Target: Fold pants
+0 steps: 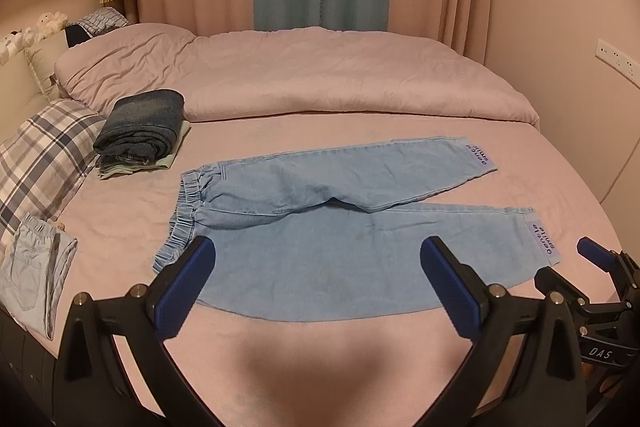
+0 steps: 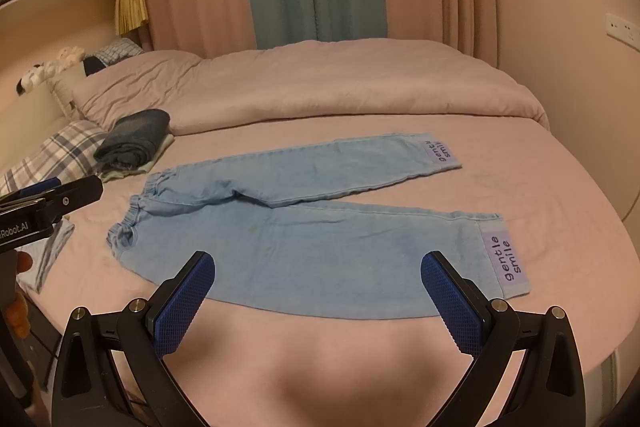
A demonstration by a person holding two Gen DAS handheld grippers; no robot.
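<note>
Pants point(image 1: 320, 219) lying flat on bed point(image 1: 360, 347), waistband point(image 1: 188, 203) to left, two legs running right, splayed in a V with a gap widening toward the cuffs. Not yet folded, judging by the layout.

Going left to right, left wrist view:
- Plaid pillow point(image 1: 44, 163) and pale garment point(image 1: 36, 275) sitting at left edge, well apart from pants.
- Dark folded stack point(image 1: 140, 131) resting near waistband, not touching.
- Left gripper point(image 1: 318, 291) hovering over near leg, jaws spread wide, holding nothing.
- Near cuff patch point(image 1: 544, 243) lying just beside right gripper's tip at far right.

Right wrist view:
- Right gripper point(image 2: 318, 297) hovering over near leg's lower hem, jaws spread wide, holding nothing.
- Far cuff patch point(image 2: 440, 151) lying flat, upper right.

Risks, as judgement only:
- Legs lying splayed: folding one onto the other without aligning first, likely ending with offset cuffs and a skewed crease.
- Pinching denim flat on soft sheet: likely catching bedding along with cloth, dragging sheet and shifting the whole garment.
- Gripping single layer only at waistband: elastic gathers bunching, lower layer staying behind.
- Lifting the two ends unevenly: middle sagging, crotch seam twisting.
- Sweeping left during fold: possibly nudging dark stack.
- Grippers working close together at near leg: possibly colliding.
- Faint marks visible mid-leg; stain or shadow, cannot tell.
</note>
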